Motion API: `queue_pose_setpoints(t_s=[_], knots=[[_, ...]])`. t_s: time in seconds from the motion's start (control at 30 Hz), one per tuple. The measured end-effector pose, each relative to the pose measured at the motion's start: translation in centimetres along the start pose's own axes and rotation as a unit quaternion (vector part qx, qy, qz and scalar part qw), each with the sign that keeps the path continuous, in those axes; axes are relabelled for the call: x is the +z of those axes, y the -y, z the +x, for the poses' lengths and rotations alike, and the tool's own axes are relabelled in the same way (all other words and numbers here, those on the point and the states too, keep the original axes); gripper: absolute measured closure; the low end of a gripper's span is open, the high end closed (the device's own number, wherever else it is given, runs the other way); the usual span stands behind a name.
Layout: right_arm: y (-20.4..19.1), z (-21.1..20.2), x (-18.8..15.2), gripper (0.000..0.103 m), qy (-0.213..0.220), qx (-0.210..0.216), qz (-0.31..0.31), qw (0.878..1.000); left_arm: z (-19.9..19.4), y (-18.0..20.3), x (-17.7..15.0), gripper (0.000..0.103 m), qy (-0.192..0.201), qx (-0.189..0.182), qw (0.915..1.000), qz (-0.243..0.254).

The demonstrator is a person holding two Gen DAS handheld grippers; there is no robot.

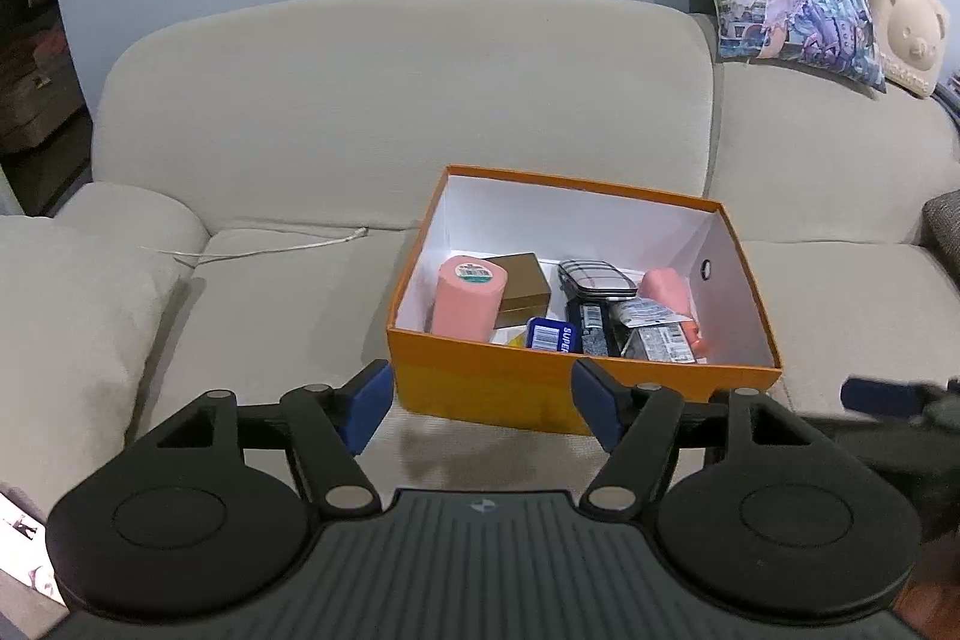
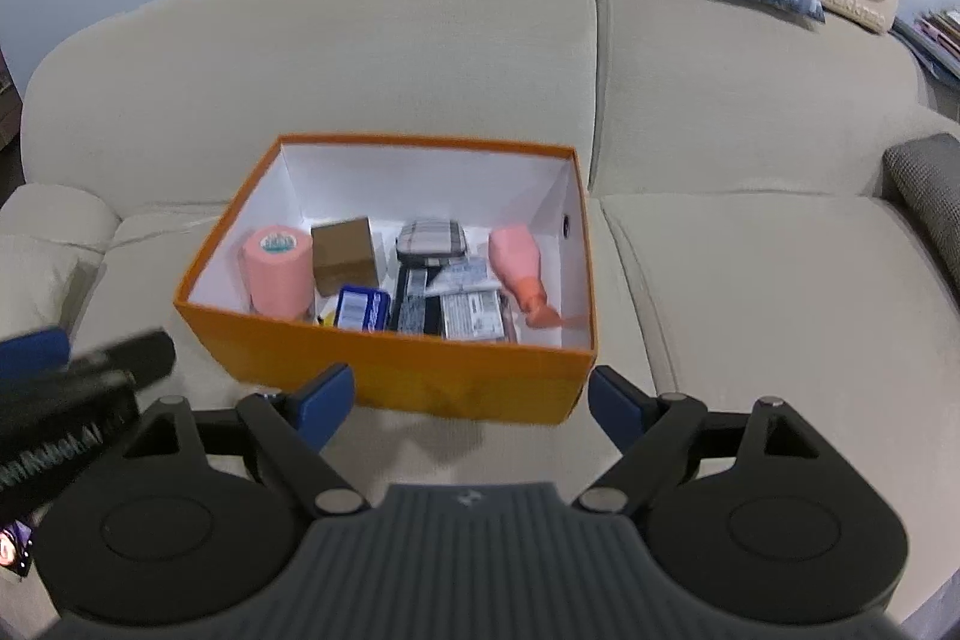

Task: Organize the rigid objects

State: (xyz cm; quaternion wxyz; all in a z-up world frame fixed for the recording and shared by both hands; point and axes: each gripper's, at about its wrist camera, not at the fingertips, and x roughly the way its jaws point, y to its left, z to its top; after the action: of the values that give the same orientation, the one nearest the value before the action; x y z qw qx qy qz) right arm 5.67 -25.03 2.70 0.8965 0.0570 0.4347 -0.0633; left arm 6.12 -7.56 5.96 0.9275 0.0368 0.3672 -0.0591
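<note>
Left gripper (image 1: 480, 403) fingers wide apart, empty; right gripper (image 2: 471, 403) likewise; orange box (image 2: 468, 376) on sofa (image 2: 750, 280), full.

I can read only "SUPER" in white on the blue tin (image 1: 551, 334) at my box's (image 1: 480, 382) six o'clock; other labels there are too blurred.

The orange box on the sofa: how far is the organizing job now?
Done: the orange box already holds the pink roll, brown carton, plaid case and packets. In hand: nothing; the left gripper and right gripper are open and empty. Left: no loose item shows on the sofa.
</note>
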Motion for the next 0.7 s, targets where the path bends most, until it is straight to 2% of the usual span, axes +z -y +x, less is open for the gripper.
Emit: queue_pose_setpoints(t_s=[0.27, 0.53, 0.6, 0.7], knots=[[-0.7, 0.7, -1.3, 0.015, -0.016, 0.003, -0.014, 1.0, 0.4, 0.3, -0.2, 0.015, 0.001, 0.011, 0.9999, 0.009], [-1.9, 1.5, -2.0, 0.013, -0.027, -0.01, -0.042, 0.999, 1.7, 0.4, -0.6, 0.012, -0.011, 0.028, 0.9989, 0.035], [-2.2, 1.7, -2.2, 0.013, -0.029, -0.011, -0.051, 0.998, 1.9, 0.2, -0.5, 0.006, -0.008, 0.038, 0.9987, 0.033], [-2.6, 1.9, -2.5, 0.013, -0.033, -0.01, -0.056, 0.998, 1.8, -0.5, -0.1, 0.005, 0.0, 0.045, 0.9989, 0.017]])
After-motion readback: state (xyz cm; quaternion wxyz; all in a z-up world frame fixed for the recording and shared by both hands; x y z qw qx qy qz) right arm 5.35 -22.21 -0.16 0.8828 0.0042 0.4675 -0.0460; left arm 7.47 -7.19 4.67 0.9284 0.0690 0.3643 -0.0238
